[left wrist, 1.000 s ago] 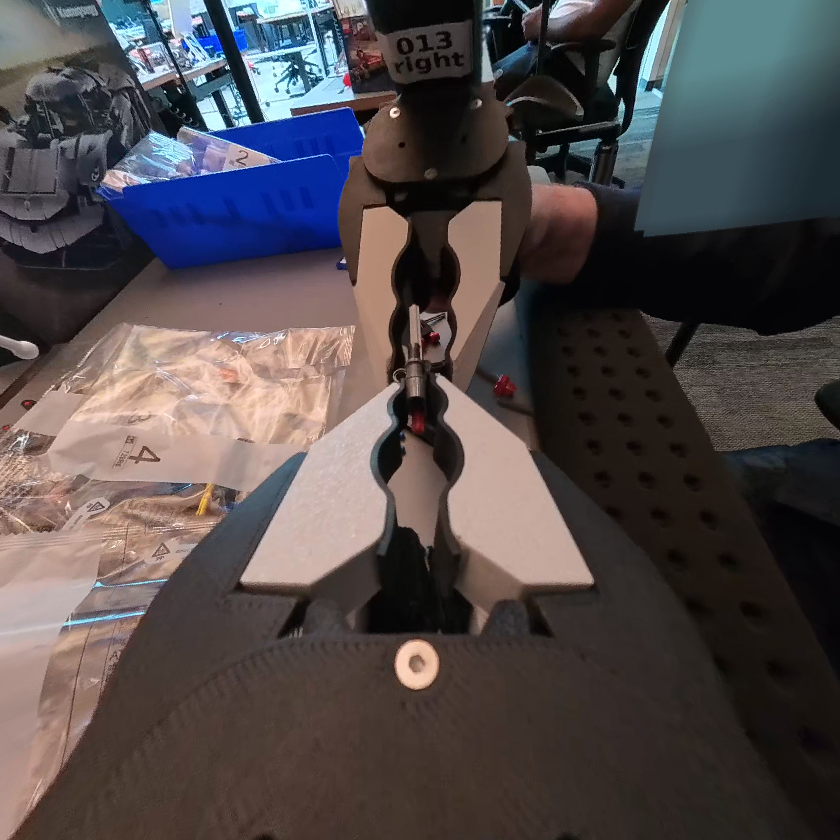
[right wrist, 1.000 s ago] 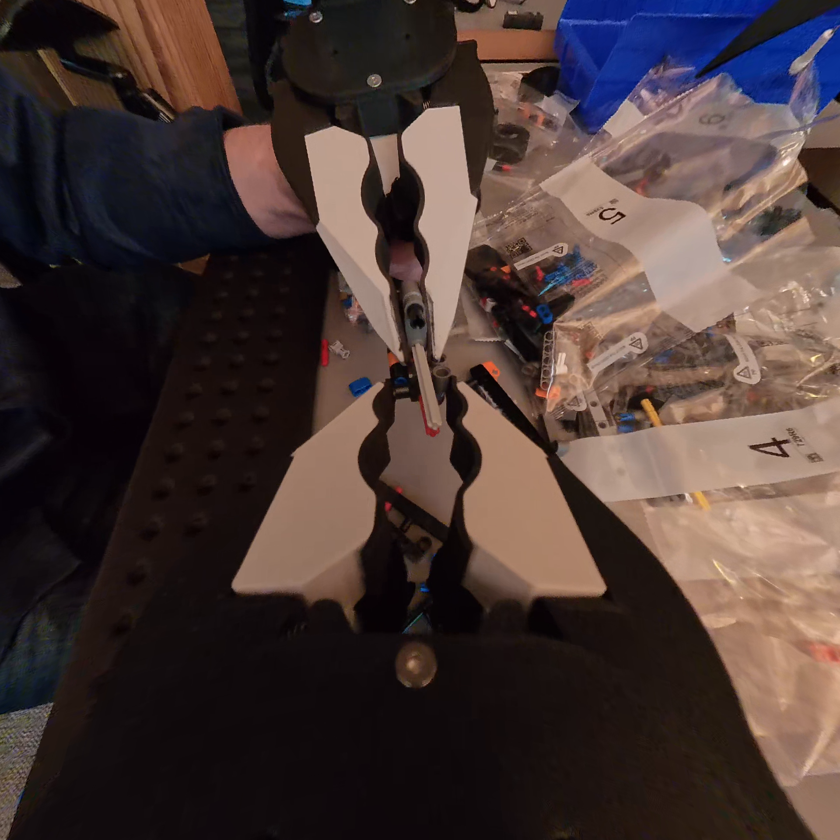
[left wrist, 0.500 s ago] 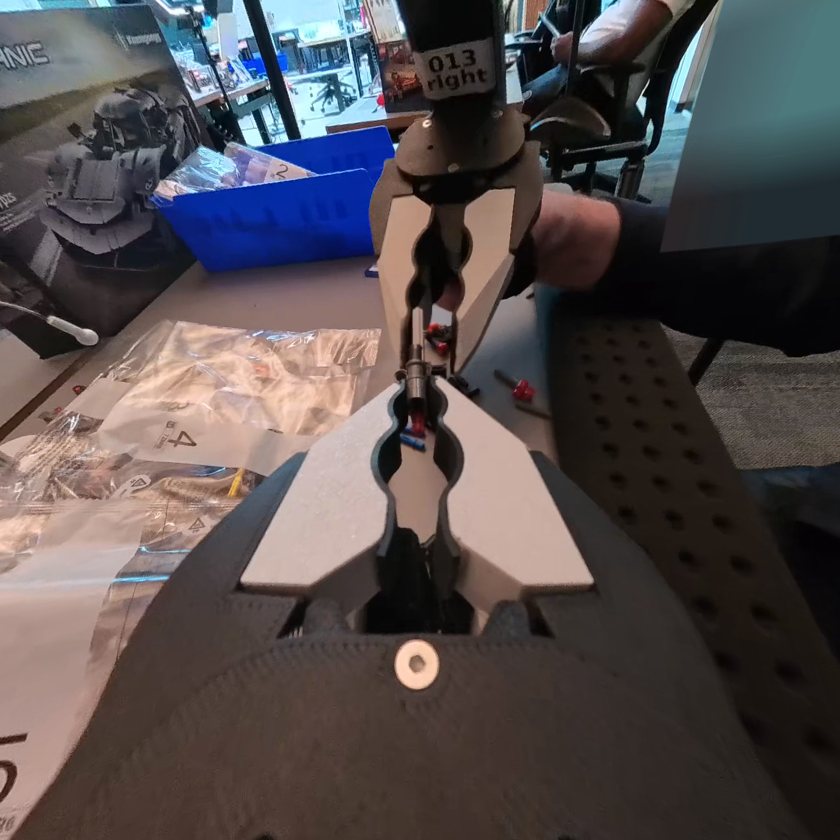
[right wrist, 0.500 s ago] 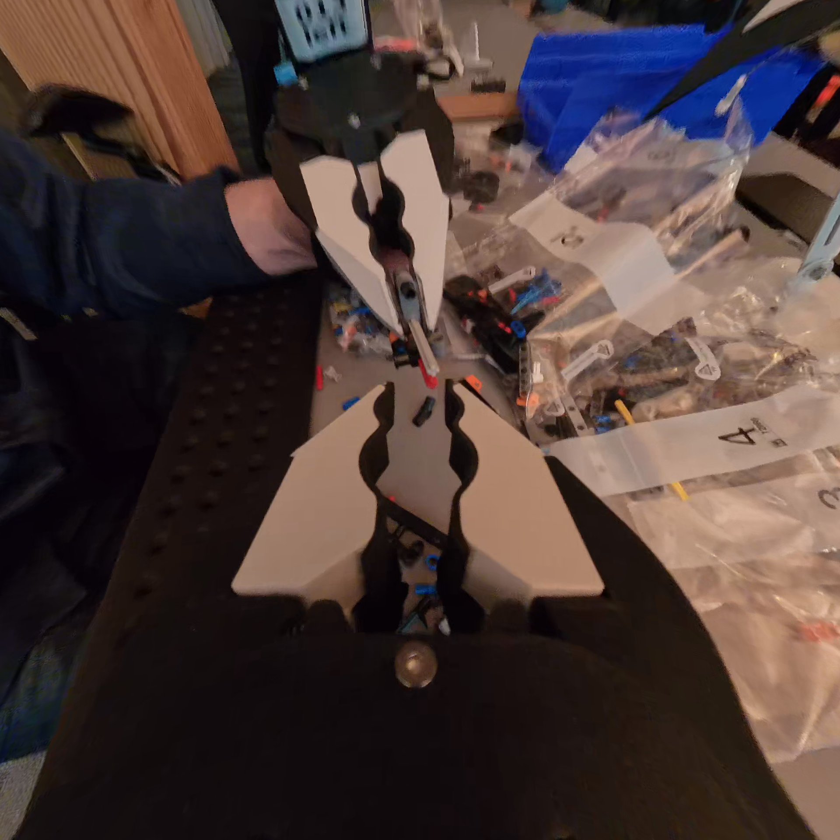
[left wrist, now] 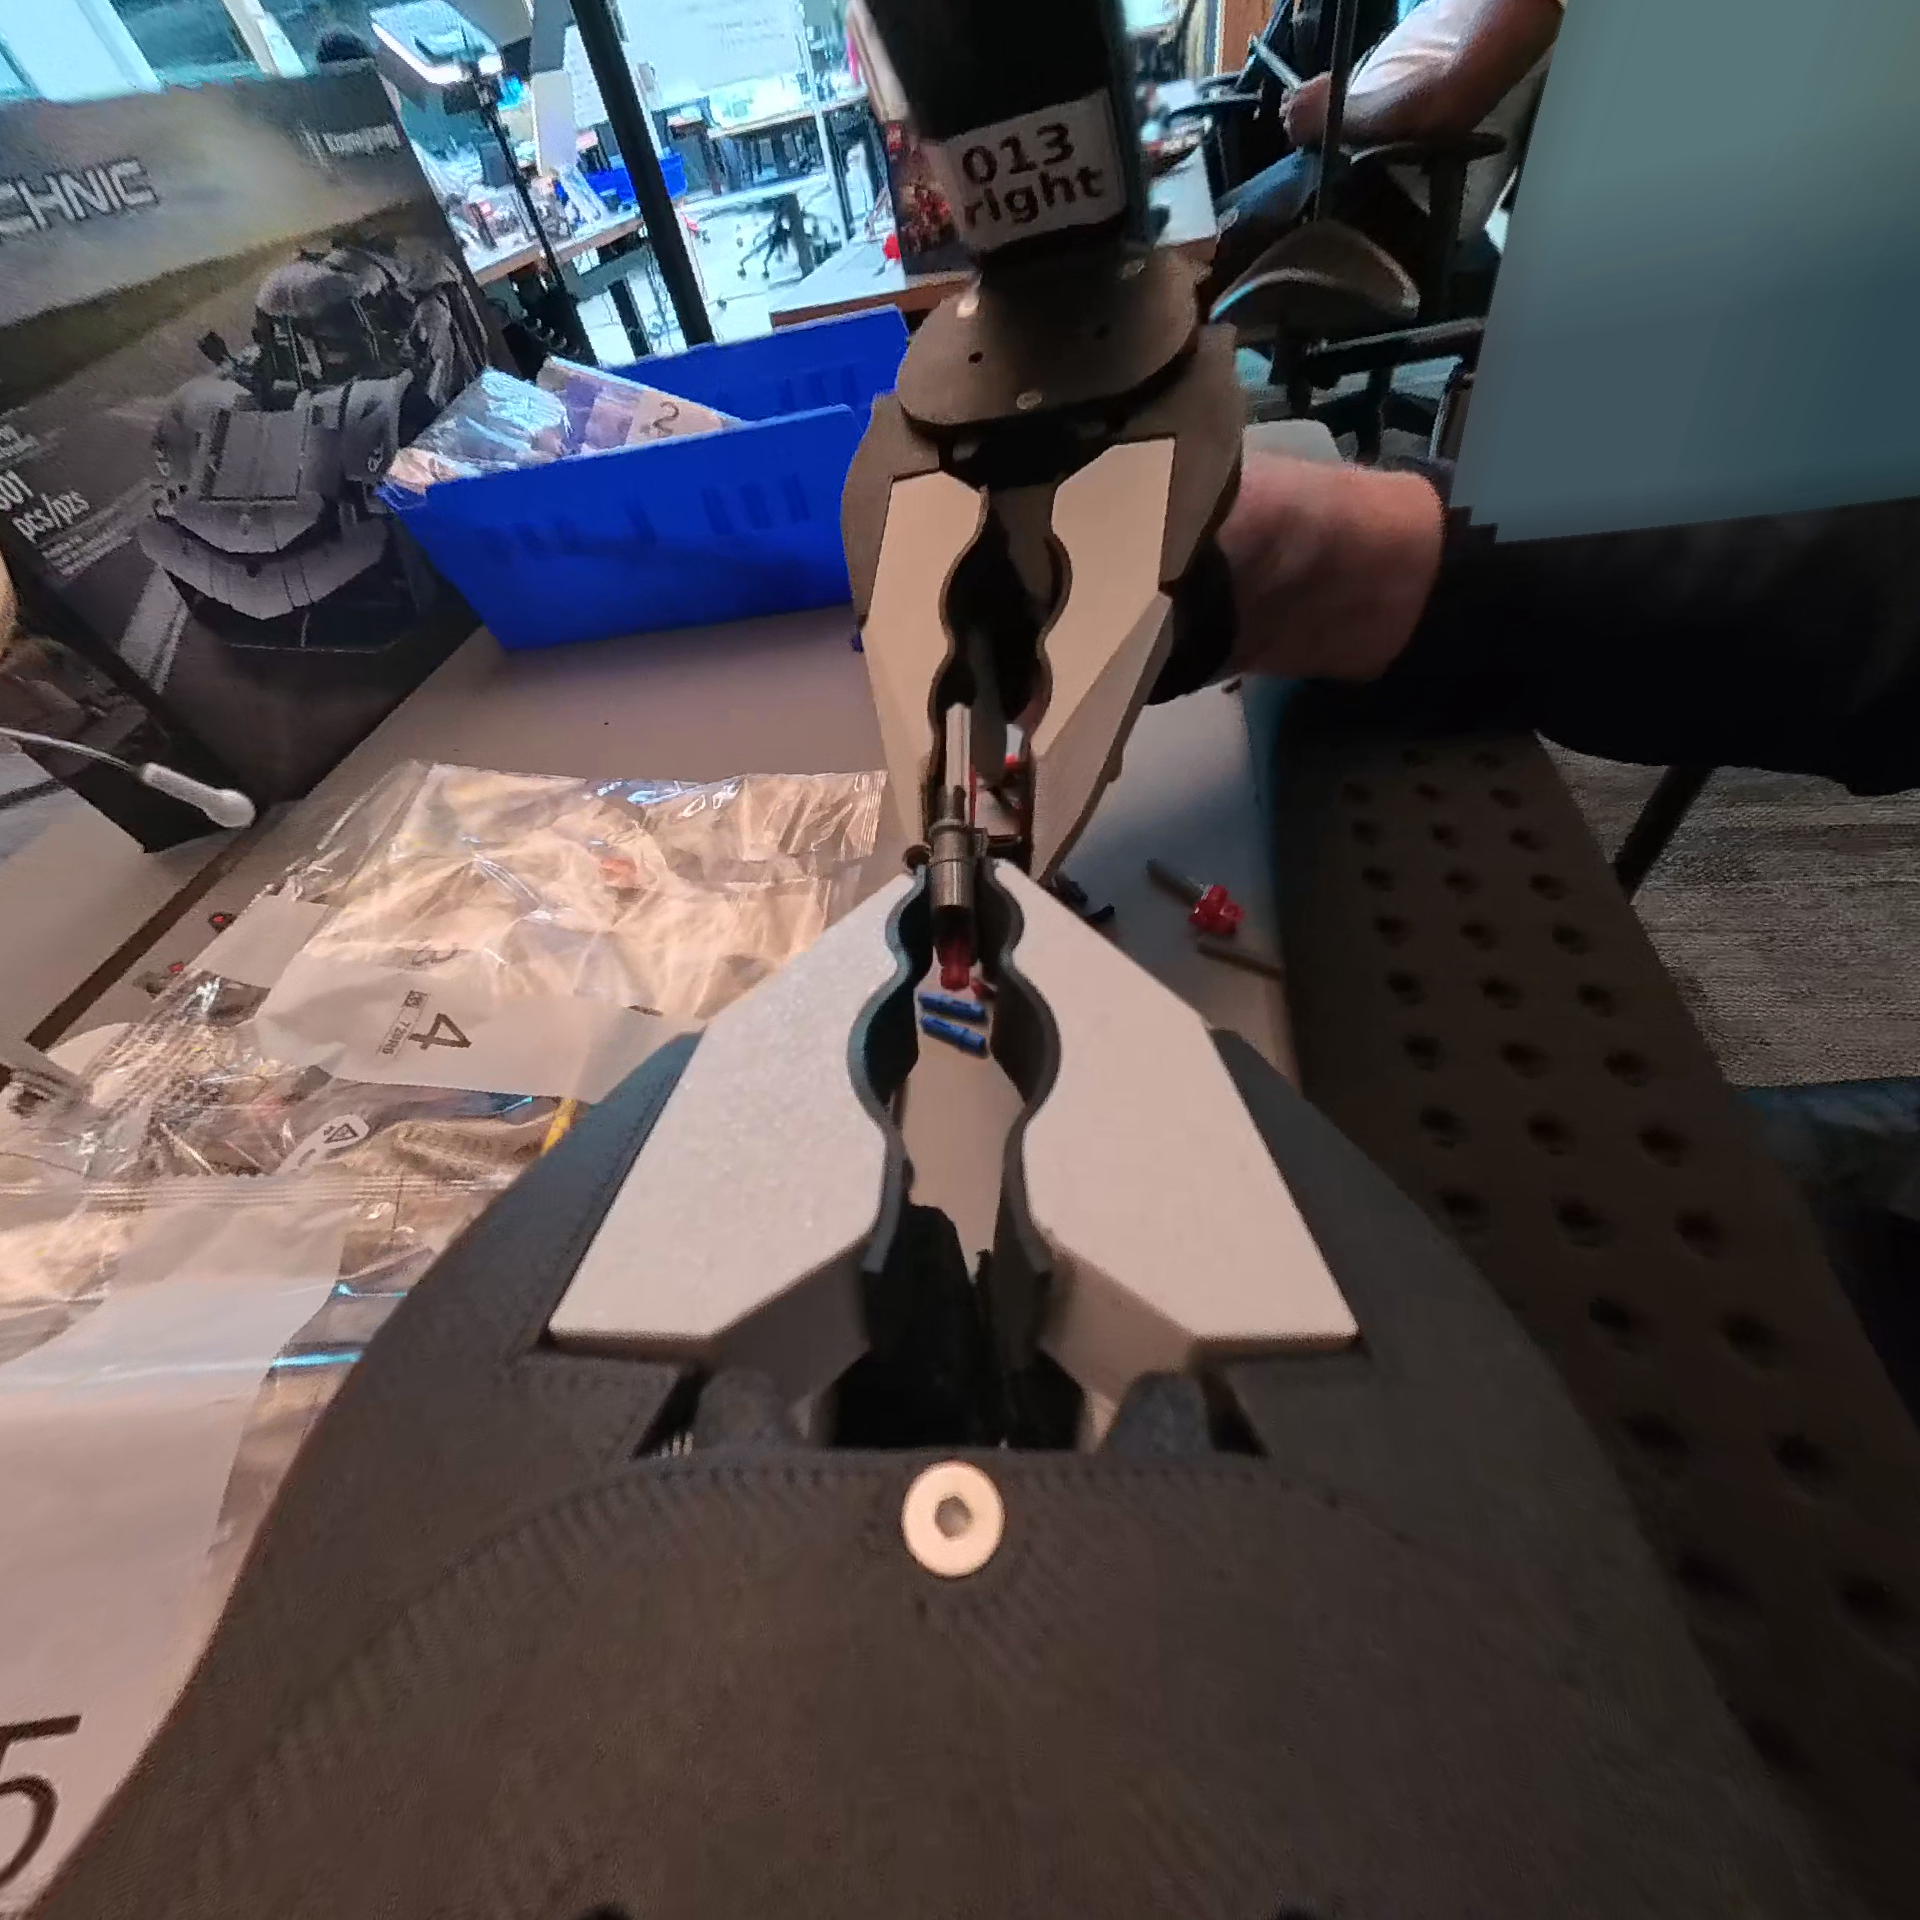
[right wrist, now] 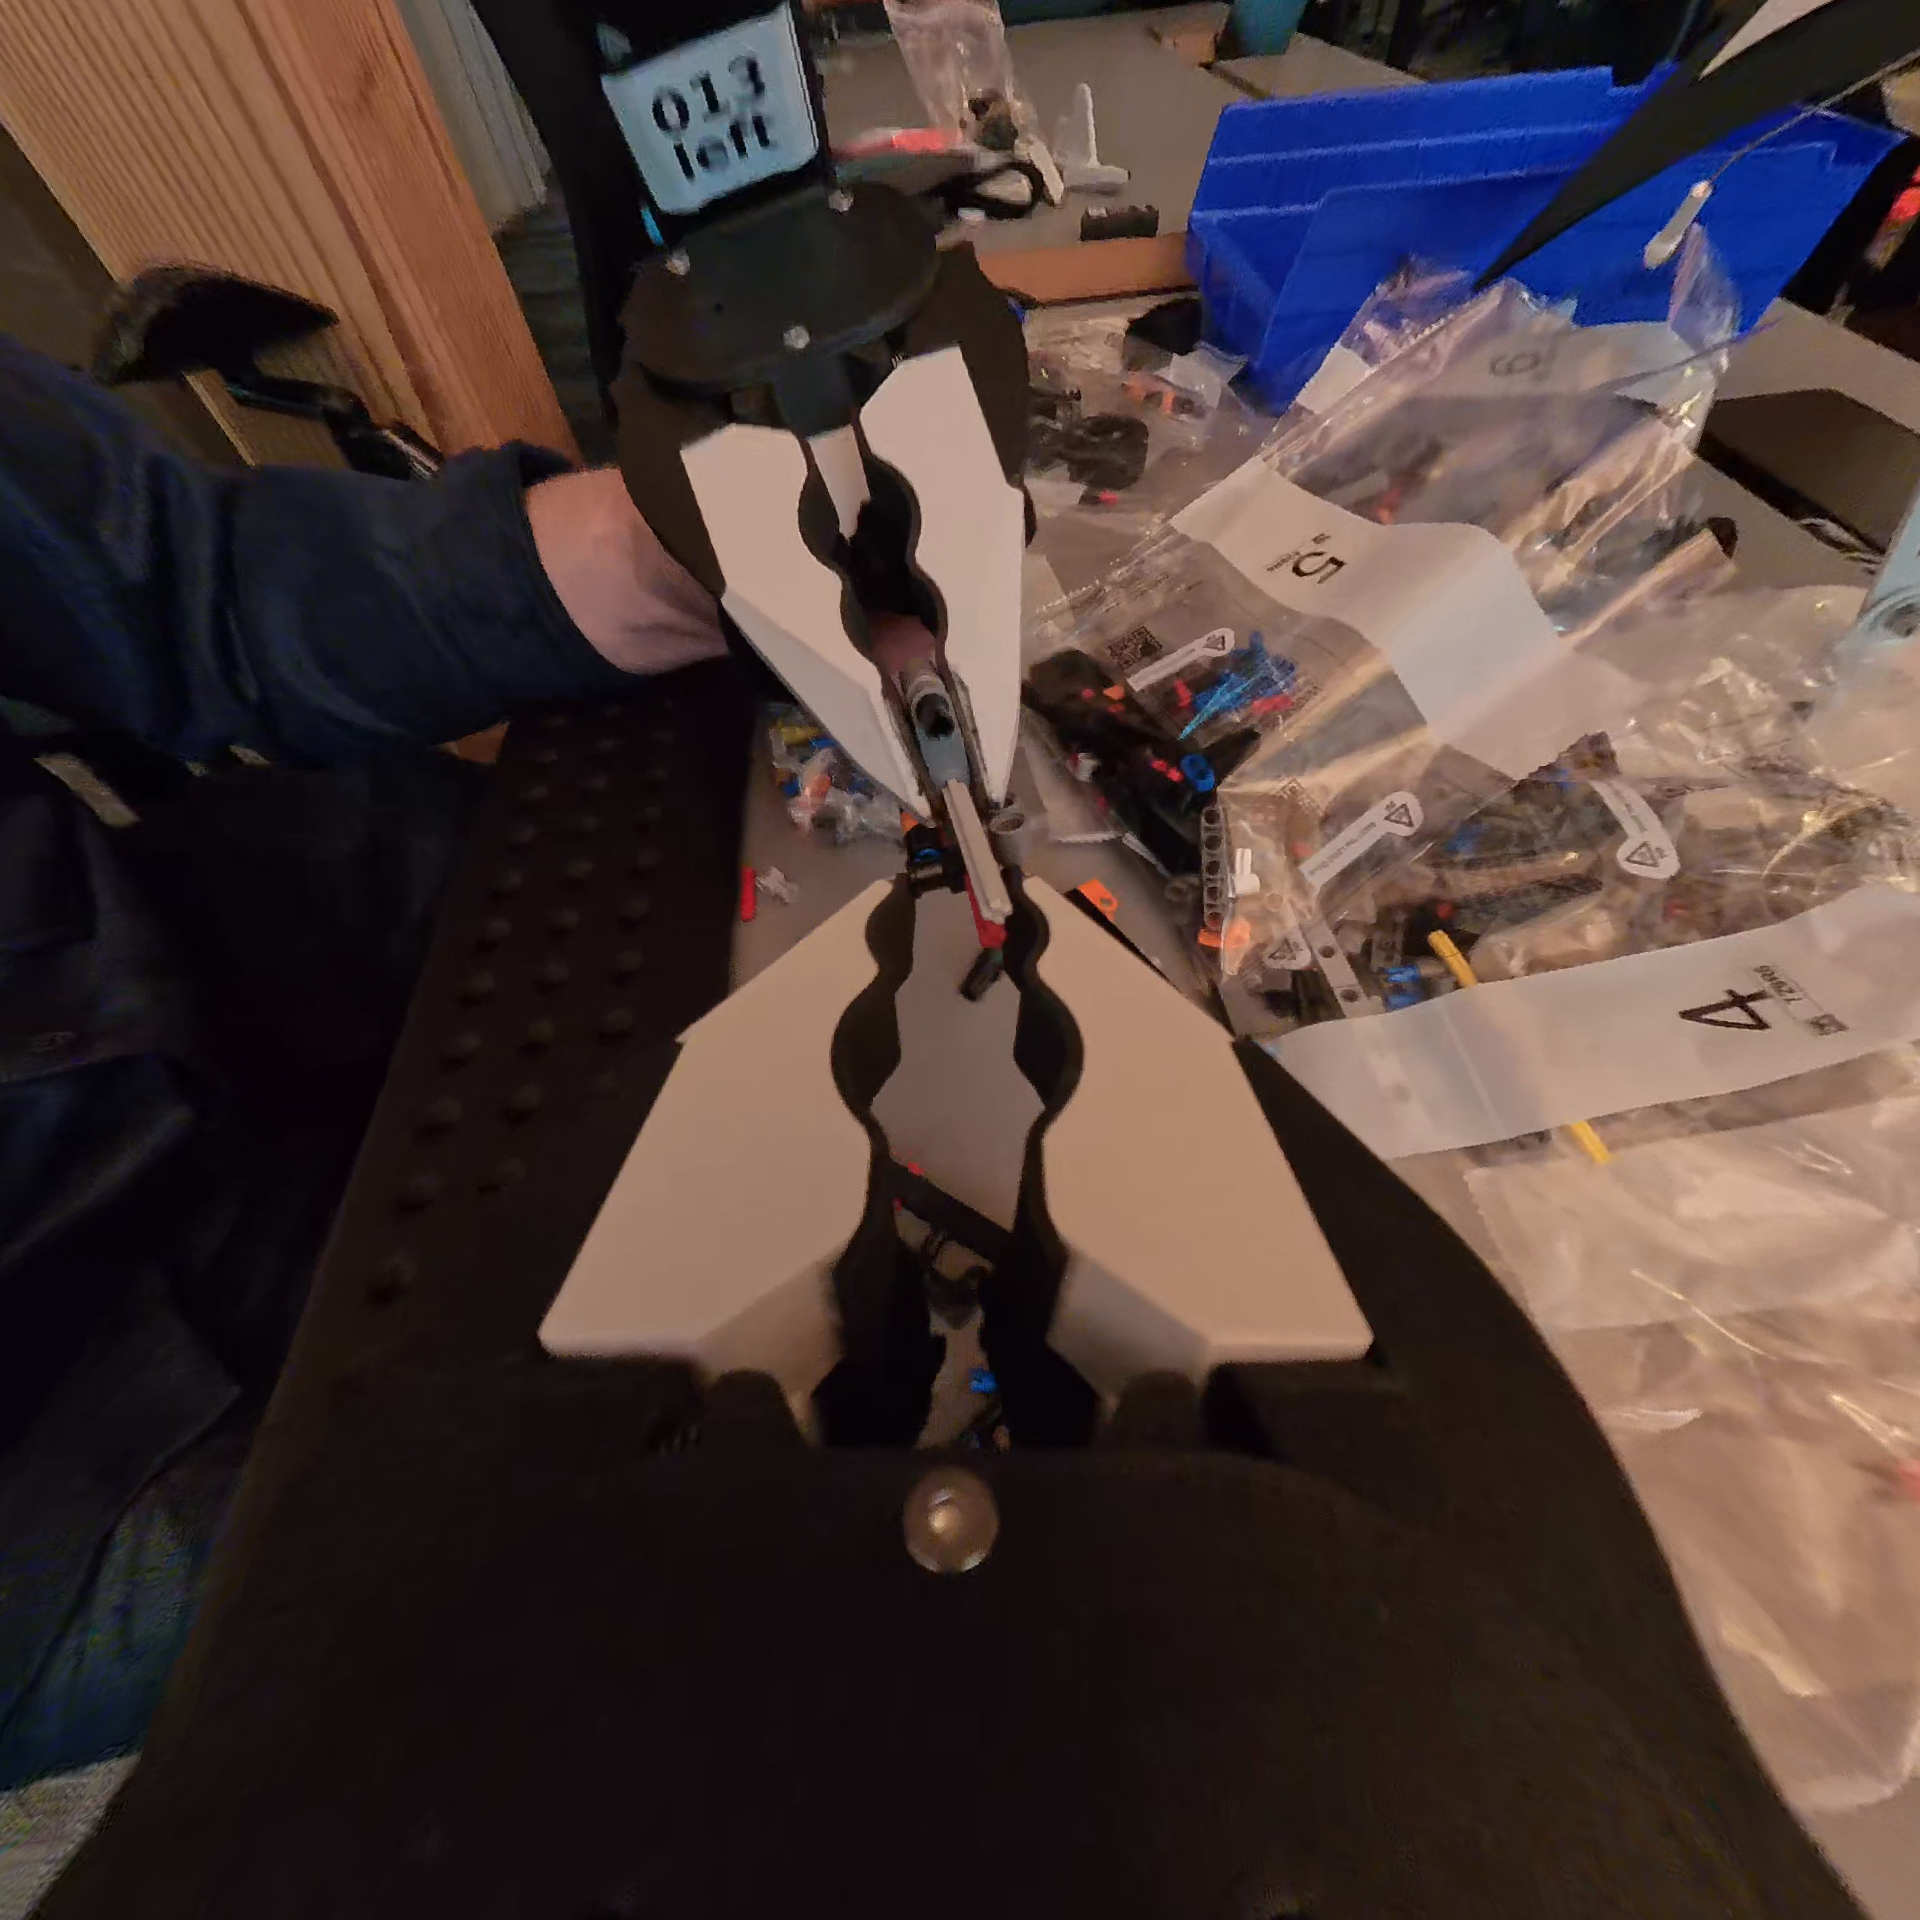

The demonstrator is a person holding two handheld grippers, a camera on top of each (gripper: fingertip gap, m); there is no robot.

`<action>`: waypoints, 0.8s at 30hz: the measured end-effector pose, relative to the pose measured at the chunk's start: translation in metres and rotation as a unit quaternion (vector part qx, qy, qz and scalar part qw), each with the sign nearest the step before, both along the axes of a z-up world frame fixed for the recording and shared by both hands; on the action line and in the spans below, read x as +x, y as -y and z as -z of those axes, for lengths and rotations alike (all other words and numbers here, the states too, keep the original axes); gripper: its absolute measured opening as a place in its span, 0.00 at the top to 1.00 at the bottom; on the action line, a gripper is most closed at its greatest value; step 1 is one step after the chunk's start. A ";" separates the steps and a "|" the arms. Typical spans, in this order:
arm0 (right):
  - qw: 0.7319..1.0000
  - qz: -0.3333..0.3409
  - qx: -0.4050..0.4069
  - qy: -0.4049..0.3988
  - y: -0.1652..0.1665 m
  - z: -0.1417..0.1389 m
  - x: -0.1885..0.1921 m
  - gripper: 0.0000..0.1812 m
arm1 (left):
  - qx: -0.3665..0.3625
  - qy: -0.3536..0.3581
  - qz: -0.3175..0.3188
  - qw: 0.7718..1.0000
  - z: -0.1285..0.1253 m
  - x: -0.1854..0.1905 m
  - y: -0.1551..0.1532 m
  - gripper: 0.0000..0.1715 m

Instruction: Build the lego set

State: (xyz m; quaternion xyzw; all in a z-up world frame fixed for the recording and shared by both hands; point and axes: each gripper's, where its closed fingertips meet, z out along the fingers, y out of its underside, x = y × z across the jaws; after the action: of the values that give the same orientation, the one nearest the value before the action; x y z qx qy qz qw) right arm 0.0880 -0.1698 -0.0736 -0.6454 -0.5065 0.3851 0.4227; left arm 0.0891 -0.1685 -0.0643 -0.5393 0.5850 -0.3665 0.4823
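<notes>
My left gripper (left wrist: pixel 956 888) is shut on a small lego assembly (left wrist: pixel 951 857): a grey connector with a light grey axle and a red end. In the right wrist view the left gripper (right wrist: pixel 961 805) holds the connector (right wrist: pixel 940 732), and the axle (right wrist: pixel 975 847) sticks out toward me. My right gripper (right wrist: pixel 961 888) faces it tip to tip, jaws apart. The axle's red tip lies between its fingertips with a gap on both sides. In the left wrist view the right gripper (left wrist: pixel 982 842) stands around the axle's far end. Both are held above the grey table (left wrist: pixel 675 717).
Clear numbered bags of parts (right wrist: pixel 1455 831) (left wrist: pixel 468 935) cover the table beside the grippers. A blue bin (left wrist: pixel 644 540) and the set's box (left wrist: pixel 208 468) stand behind. Loose pieces (right wrist: pixel 831 790), two blue pins (left wrist: pixel 951 1018) and a red piece (left wrist: pixel 1210 914) lie below. A dark perforated seat (left wrist: pixel 1558 1143) borders the table. Both grippers' tips are close together, under 4 cm apart.
The axle's red tip sat deeper between my right fingers a second ago, drew out past the tips, and now lies just between them. Both grippers have tilted upward together.
</notes>
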 end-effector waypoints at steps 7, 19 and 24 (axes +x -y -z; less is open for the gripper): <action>0.998 -0.011 -0.048 -0.034 0.001 -0.005 0.000 0.92 | 0.036 -0.004 -0.013 0.999 -0.002 0.001 0.000 0.96; 0.999 -0.030 -0.041 -0.009 0.009 -0.001 0.003 0.94 | 0.068 -0.027 -0.003 0.997 0.001 -0.001 0.005 0.96; 0.994 0.018 -0.036 -0.103 -0.007 -0.036 0.043 1.00 | 0.014 0.046 -0.042 0.998 -0.026 -0.043 -0.018 0.96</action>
State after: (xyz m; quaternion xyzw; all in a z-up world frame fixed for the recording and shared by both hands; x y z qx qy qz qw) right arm 0.1307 -0.1623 -0.0374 -0.6260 -0.4340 0.4598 0.4563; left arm 0.0464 -0.1506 -0.0386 -0.5388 0.5446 -0.3620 0.5312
